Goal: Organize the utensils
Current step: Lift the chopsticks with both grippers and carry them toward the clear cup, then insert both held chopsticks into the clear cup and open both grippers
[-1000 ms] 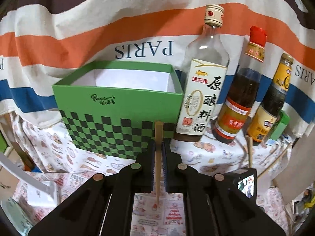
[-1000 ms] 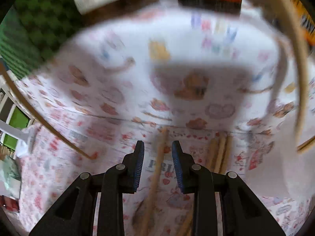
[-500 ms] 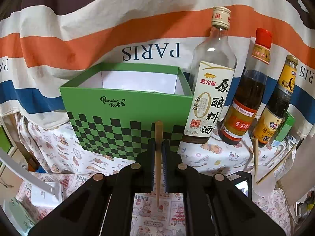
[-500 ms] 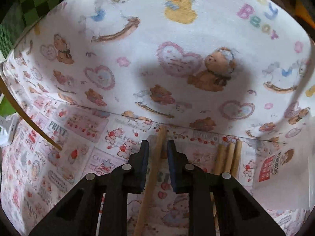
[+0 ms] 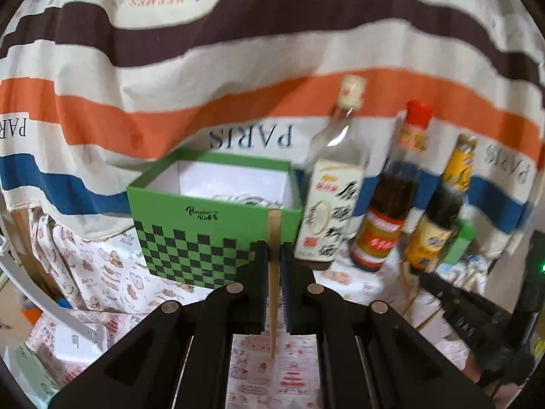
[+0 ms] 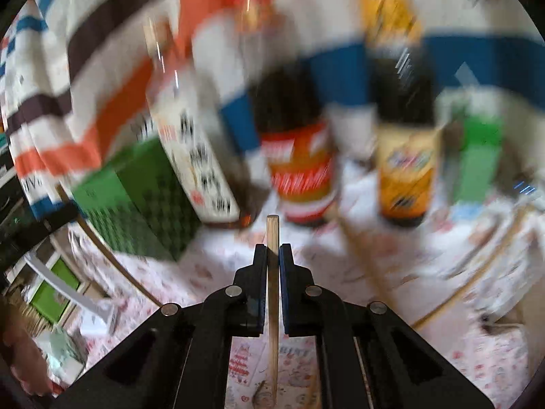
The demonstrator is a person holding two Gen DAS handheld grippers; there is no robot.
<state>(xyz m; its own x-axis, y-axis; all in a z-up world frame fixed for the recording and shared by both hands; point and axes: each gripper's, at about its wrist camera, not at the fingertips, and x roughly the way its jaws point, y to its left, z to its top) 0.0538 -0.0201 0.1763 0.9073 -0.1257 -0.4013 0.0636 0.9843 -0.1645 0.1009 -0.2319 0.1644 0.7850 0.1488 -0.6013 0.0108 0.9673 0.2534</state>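
Note:
My left gripper point(image 5: 274, 248) is shut on a wooden chopstick point(image 5: 273, 235) and holds it in the air in front of the green checkered box point(image 5: 211, 225), whose white inside is open at the top. My right gripper point(image 6: 273, 250) is shut on another wooden chopstick point(image 6: 272, 235), lifted off the table and pointing toward the bottles; this view is blurred. The green box point(image 6: 136, 201) lies to its left. More chopsticks point(image 6: 477, 272) lie on the cloth at the right.
Three sauce bottles stand right of the box: a clear one with a white label point(image 5: 333, 197), a dark one with a red cap point(image 5: 391, 204) and a yellow-labelled one point(image 5: 439, 211). A striped PARIS cloth point(image 5: 252, 68) hangs behind. A small green box point(image 6: 480, 156) stands at the far right.
My right gripper closed on a chopstick lying on the cloth and lifted it, swinging up toward the bottles. My left gripper rose with its chopstick, so the box's inside now shows.

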